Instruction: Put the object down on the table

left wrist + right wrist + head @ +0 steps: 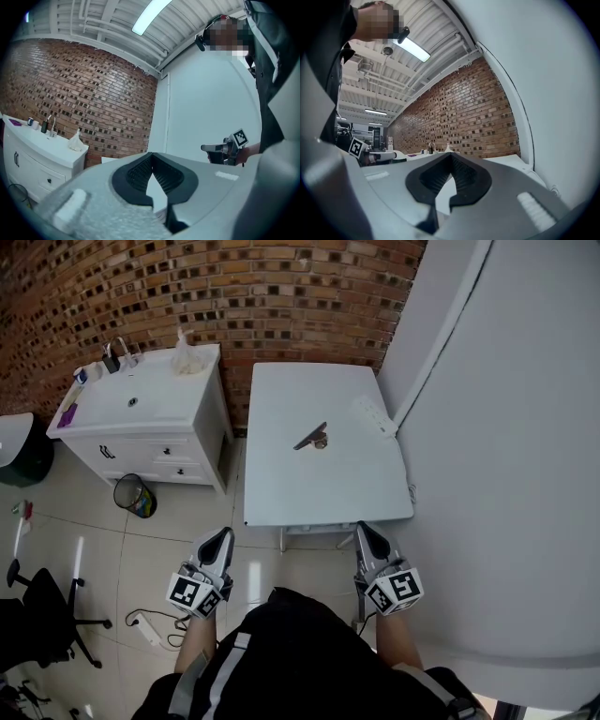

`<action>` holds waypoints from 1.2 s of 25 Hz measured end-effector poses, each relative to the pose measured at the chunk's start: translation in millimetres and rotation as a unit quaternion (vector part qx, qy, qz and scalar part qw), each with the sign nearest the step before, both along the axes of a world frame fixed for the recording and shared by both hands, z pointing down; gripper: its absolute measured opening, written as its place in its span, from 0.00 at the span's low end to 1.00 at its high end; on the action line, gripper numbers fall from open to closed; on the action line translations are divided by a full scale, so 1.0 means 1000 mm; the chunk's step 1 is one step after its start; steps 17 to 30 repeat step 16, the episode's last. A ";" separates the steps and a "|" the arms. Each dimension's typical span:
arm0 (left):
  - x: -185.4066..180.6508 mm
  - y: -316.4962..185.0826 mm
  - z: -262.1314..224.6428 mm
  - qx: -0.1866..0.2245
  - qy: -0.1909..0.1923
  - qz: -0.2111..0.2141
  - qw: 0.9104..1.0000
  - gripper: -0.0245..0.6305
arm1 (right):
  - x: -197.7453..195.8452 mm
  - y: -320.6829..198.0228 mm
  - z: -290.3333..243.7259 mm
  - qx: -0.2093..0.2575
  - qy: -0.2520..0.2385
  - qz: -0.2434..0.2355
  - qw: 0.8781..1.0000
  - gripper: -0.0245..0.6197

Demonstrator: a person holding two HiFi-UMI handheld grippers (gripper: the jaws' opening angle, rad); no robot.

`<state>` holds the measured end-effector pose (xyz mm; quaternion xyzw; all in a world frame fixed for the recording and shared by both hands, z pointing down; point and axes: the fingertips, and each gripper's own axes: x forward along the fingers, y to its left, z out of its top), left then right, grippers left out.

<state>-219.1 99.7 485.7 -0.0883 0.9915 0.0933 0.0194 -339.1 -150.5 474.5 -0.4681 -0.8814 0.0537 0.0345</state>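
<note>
Your left gripper [225, 533] and right gripper [362, 527], jaws closed and empty, hang short of the desk [323, 488] edge, object [312, 438] well ahead.

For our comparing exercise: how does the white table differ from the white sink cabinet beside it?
The table is a flat top on legs; the sink cabinet has drawers. The sink cabinet bears a tap; the table a small dark object and a power strip. Both are white, against the brick wall.
</note>
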 end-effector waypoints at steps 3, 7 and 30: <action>0.001 -0.002 0.014 -0.001 -0.001 0.012 1.000 0.04 | 0.002 -0.003 0.016 0.013 0.014 0.011 1.000 0.04; 0.000 -0.010 0.018 -0.004 0.005 0.028 1.000 0.04 | 0.002 -0.012 0.029 0.009 0.039 0.023 0.999 0.04; -0.009 -0.017 0.011 0.027 0.009 0.044 0.999 0.04 | -0.003 -0.004 0.023 0.020 0.031 0.013 0.999 0.04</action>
